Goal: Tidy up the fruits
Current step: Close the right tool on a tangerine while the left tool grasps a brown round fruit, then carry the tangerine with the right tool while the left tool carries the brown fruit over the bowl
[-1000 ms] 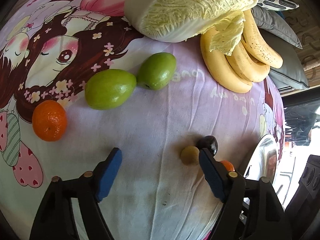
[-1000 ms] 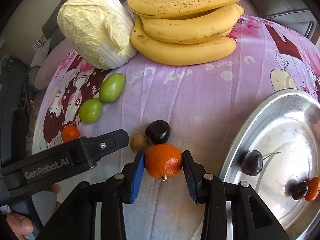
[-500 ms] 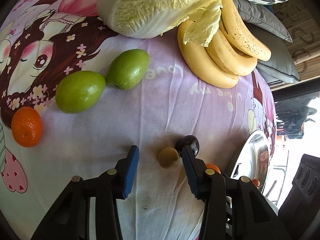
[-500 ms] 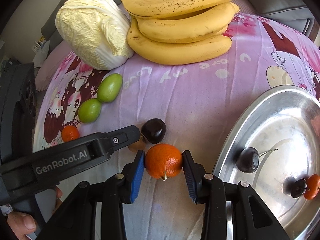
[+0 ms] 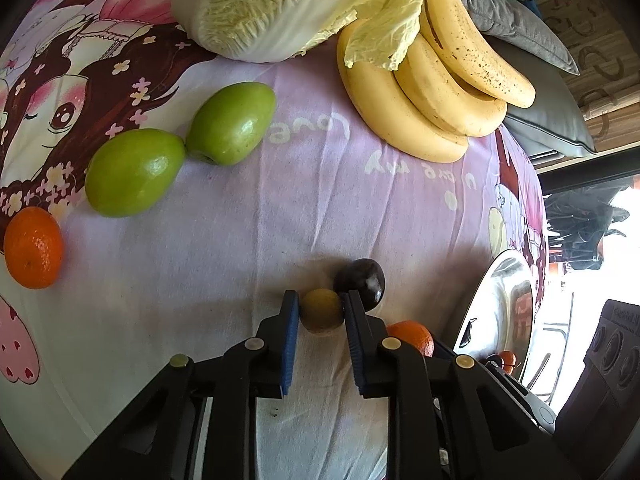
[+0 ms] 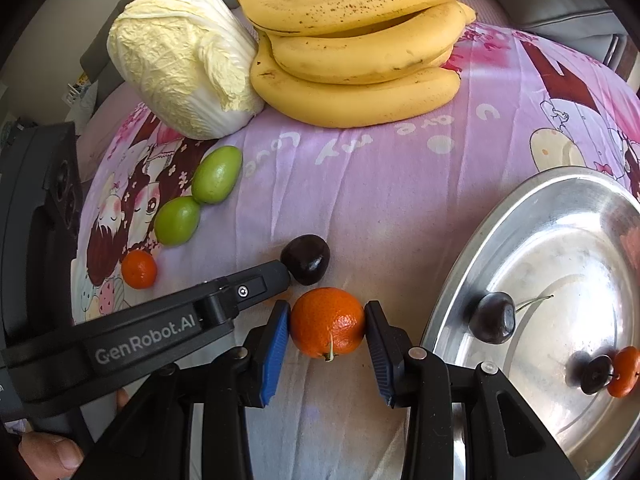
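Small round yellow-brown fruit (image 5: 321, 311) pinched in left gripper (image 5: 320, 314); round orange tangerine (image 6: 327, 322) clamped in right gripper (image 6: 326, 326); shiny steel tray (image 6: 472, 248) lies right, nearer right hand.

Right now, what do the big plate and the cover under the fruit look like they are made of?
The plate: polished metal, probably stainless steel; its surface mirrors the fruit on it and glares in the light. The cover: thin woven fabric, matte, printed with cartoons, showing soft creases.
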